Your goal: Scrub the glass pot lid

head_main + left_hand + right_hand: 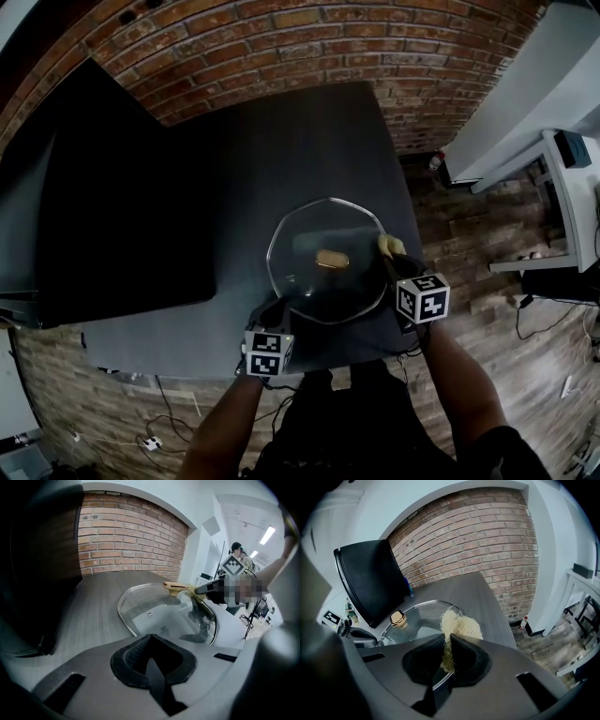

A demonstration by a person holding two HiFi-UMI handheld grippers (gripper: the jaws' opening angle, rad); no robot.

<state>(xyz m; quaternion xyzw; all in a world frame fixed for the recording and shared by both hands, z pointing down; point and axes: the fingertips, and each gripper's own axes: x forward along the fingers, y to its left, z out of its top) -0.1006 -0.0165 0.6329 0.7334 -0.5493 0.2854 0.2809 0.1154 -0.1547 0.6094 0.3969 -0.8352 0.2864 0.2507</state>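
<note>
The glass pot lid lies on the dark grey table, towards its near right corner, with its gold knob pointing up. The left gripper sits at the lid's near-left rim. Its jaws are pressed together there, and the rim runs in between their tips, so it appears to pinch the edge. The right gripper reaches in from the right side of the lid and pinches a pale, fibrous scrubber between its jaws. The tuft sticks out past the tips and rests on the glass just inside the right rim, right of the knob. A black panel stands on the table's left half, well apart from the lid, and a brick wall rises at the far side.
</note>
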